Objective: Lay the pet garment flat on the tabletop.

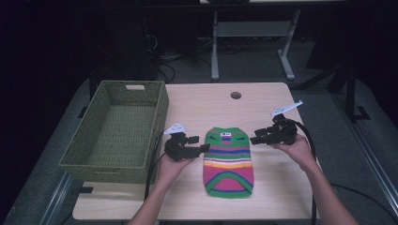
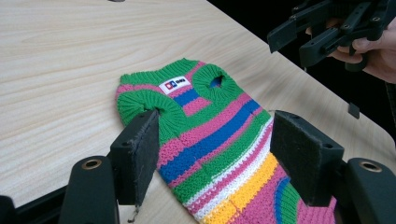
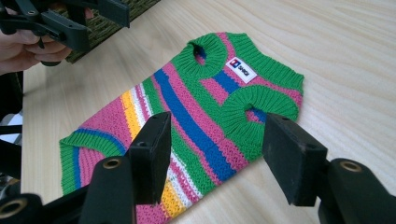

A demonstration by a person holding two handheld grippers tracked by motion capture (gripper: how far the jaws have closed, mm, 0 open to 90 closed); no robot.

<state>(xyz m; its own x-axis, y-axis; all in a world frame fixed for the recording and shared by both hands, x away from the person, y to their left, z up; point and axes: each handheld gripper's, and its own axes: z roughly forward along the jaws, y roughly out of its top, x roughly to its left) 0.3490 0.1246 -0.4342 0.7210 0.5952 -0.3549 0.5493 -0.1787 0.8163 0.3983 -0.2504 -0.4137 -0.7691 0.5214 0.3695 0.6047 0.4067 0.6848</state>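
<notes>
Your left hand-held gripper (image 1: pixel 205 147) and right hand-held gripper (image 1: pixel 254 139) flank the striped knitted sweater (image 1: pixel 228 161), which lies flat on the worktop (image 1: pixel 197 105). Both have their jaws apart, nothing clamped between them. You look set to grasp it: lower each pair of jaws onto the edge by an armhole and close. The green woven basket (image 1: pixel 96 164), farther left, is the likely destination.
</notes>
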